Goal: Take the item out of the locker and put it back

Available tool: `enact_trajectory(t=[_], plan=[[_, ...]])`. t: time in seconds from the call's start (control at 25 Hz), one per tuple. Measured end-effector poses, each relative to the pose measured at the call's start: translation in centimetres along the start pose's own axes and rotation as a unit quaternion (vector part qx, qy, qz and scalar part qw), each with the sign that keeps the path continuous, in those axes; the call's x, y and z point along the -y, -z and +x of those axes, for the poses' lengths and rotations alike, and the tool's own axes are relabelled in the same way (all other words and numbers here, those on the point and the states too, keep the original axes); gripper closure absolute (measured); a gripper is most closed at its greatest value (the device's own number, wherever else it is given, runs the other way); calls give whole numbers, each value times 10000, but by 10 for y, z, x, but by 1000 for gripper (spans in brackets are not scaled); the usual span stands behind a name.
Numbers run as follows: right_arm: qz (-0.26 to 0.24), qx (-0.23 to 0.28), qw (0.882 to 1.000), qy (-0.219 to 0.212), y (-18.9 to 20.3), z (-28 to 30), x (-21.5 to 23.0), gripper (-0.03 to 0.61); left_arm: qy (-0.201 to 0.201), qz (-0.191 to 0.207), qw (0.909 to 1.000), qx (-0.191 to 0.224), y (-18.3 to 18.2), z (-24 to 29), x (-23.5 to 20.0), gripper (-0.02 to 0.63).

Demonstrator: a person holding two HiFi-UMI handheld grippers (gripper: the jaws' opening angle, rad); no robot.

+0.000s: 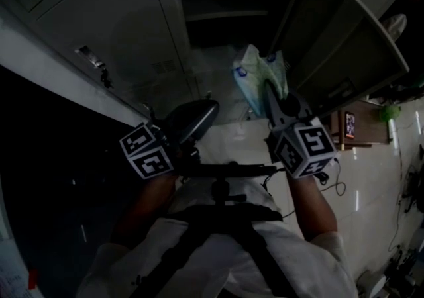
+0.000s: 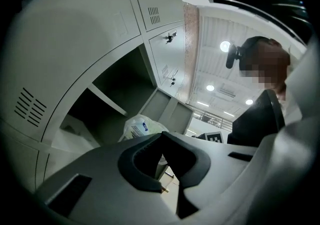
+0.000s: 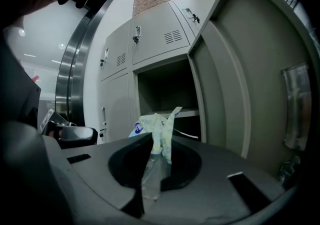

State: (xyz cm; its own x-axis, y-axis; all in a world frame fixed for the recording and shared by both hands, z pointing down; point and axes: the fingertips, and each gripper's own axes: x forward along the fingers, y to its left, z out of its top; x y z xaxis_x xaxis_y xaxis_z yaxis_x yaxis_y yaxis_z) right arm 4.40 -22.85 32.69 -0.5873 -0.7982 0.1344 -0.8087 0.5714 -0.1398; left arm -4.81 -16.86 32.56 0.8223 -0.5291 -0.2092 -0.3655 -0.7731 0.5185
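Nearest you in the head view is your white shirt [image 1: 218,250], crossed by dark straps [image 1: 199,230]. Just above it you hold the left gripper [image 1: 197,118] and the right gripper [image 1: 273,99] side by side. The right one carries the bag [image 1: 255,73] at its tip, in front of the open locker [image 1: 218,15]. The locker's door [image 1: 351,38] swings out at the right.

In the left gripper view, your left gripper [image 2: 161,135] has its jaws together, tips meeting with nothing between them. Just past them the bag [image 2: 140,126] shows, with the locker [image 2: 120,89] and its open compartment behind.

In the right gripper view, your right gripper [image 3: 162,137] is clamped on the bag [image 3: 152,121]. A clear plastic tail runs down between the jaws, and the rest bunches up above the tips, a blue mark on its left side. Behind the bag stands the open compartment with its shelf [image 3: 187,113], and the door [image 3: 225,84] hangs open at the right.
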Motion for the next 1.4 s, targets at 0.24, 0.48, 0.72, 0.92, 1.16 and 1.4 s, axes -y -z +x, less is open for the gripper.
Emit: enact_trajectory(t=[0.24,0.48,0.72,0.92,1.16,1.4], plan=[[121,-262,9996,75,19,-9,-1,563,-71,-190,9998,-91,15,-9,-2,611],[200,-258,9994,85,29,-13,-3,563,-104,-305,9994,-133,20,-16,-5,611],[280,-282,9992,44,42,-13,-7,563,-100,-451,9987,-235,30,-22,-6,611],[353,-491,9981,131,53,-14,-6,563,-80,-553,9981,-273,35,-25,-10,611],[436,-572,9972,188,62,-18,-4,563,-96,-638,9974,-326,40,-29,-9,611],[455,-667,9965,216,70,-19,-4,563,-70,-696,9969,-371,45,-29,-10,611]])
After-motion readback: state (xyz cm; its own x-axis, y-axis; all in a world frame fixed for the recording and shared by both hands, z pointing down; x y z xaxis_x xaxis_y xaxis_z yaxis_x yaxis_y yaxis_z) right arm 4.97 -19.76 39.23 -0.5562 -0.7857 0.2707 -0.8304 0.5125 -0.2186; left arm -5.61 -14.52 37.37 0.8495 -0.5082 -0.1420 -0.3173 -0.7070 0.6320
